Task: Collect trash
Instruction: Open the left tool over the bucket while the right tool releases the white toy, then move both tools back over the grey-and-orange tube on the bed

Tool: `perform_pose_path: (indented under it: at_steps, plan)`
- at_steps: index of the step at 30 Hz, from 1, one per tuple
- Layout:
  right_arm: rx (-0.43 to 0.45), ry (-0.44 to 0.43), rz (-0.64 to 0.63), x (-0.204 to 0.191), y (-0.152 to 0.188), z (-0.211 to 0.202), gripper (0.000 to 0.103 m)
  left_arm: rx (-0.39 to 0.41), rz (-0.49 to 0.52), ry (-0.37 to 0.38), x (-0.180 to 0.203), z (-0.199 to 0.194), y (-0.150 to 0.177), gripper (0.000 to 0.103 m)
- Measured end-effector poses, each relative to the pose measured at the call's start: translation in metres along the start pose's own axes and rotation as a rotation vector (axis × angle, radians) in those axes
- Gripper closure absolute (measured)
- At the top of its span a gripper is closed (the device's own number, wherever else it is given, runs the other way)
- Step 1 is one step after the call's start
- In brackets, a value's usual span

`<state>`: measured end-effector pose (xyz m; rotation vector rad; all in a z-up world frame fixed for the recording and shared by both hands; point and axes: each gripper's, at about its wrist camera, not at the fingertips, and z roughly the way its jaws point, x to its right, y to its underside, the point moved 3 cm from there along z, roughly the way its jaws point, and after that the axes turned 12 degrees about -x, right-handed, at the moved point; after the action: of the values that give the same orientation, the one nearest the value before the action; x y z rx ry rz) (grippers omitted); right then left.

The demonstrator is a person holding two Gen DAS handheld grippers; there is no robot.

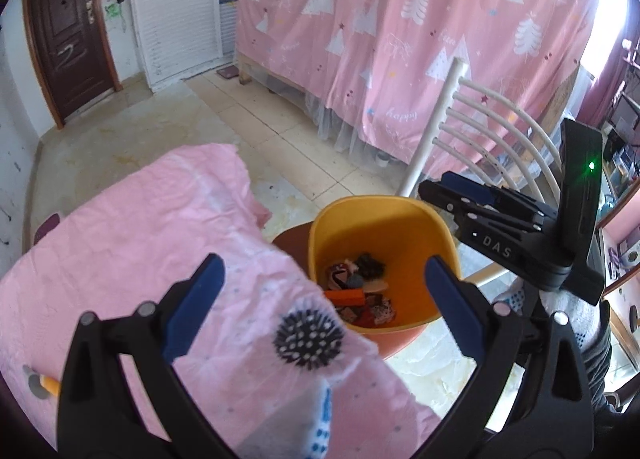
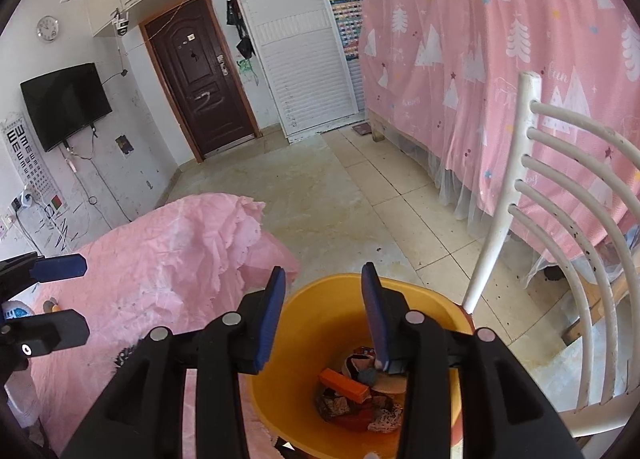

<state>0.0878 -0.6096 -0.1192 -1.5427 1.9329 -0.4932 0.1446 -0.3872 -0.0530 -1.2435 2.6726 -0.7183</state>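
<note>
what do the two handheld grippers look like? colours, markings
Both the left gripper and the right gripper are matte black plastic linkage frames with round silver pivot pins and flat blue finger pads. Seen from the left wrist view, the right gripper carries white "DAS" lettering and a black upright module with a green LED. A white glove with blue dots shows beneath.

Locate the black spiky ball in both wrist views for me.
Left wrist: spiky ball sits low centre on the pink cloth, just left of the yellow bin.
Right wrist: only its edge peeks out lower left, behind the right gripper.
Shared landmark: the yellow bin.
</note>
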Motion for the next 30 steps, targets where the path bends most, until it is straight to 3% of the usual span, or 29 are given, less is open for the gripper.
perform_pose_path:
  at_steps: [12,30]
  plan:
    - [-0.016,-0.065,-0.172,-0.109,-0.012,0.004,0.061,0.079,-0.126,-0.050,-0.077,-0.048,0.036,0.007]
    - [-0.122,-0.213,-0.421,-0.272,0.009,0.029,0.061,0.159,-0.301,-0.127,-0.183,-0.099,0.087,0.006]
